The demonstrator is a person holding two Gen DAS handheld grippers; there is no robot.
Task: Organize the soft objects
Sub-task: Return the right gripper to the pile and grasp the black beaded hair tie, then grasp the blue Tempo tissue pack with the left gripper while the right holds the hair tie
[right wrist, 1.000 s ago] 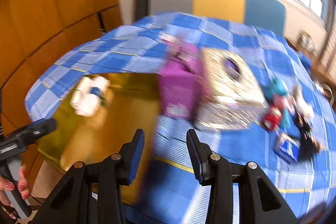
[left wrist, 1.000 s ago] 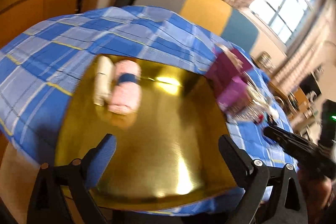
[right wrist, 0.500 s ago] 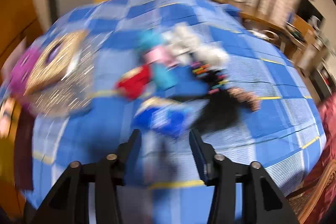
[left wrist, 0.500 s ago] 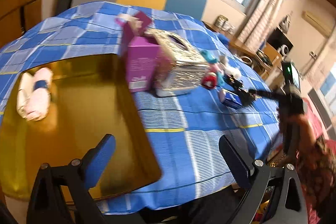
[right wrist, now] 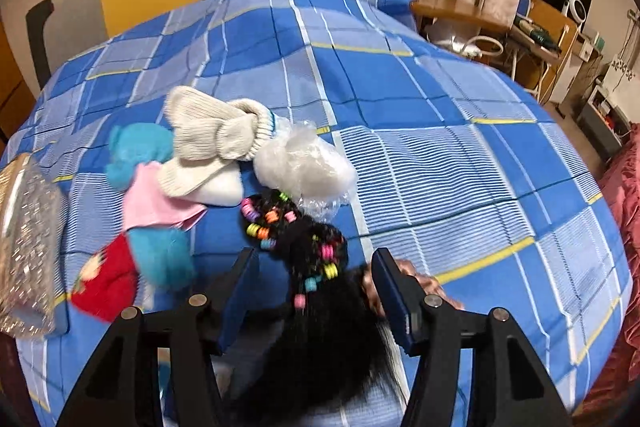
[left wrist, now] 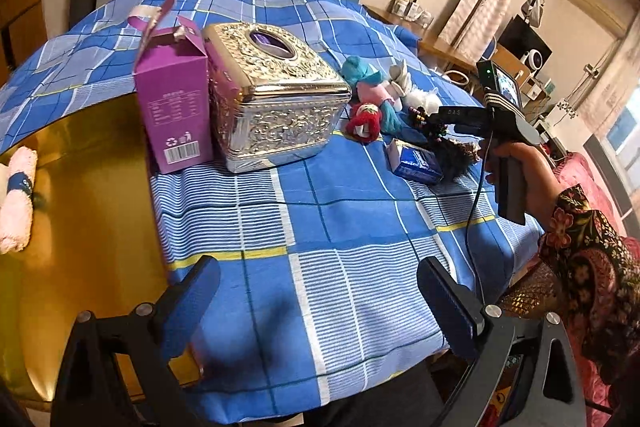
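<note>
A pile of soft things lies on the blue checked cloth: cream knitted socks [right wrist: 216, 139], a white fluffy wad in plastic [right wrist: 304, 167], teal plush [right wrist: 136, 151], a pink cloth [right wrist: 156, 207] and a red plush [right wrist: 104, 283]. A black furry piece with coloured beads [right wrist: 296, 231] lies between the fingers of my right gripper [right wrist: 316, 291]. Its jaws are opening and the pads stand clear of the piece. In the left wrist view the right gripper [left wrist: 436, 123] points down into the pile [left wrist: 376, 107]. My left gripper [left wrist: 320, 307] hangs open over bare cloth, holding nothing.
A gold tray [left wrist: 80, 227] at the left holds a rolled pink towel [left wrist: 16, 203]. A purple carton [left wrist: 176, 107] and an ornate silver tissue box [left wrist: 272, 107] stand between tray and pile. A blue tissue pack [left wrist: 416, 163] lies near the pile. A patterned sleeve [left wrist: 580, 247] is at the right.
Both views have swung right, away from the gold tray. The right gripper travelled from beside the boxes to low over the pile, and its jaws have widened around the black beaded piece.
</note>
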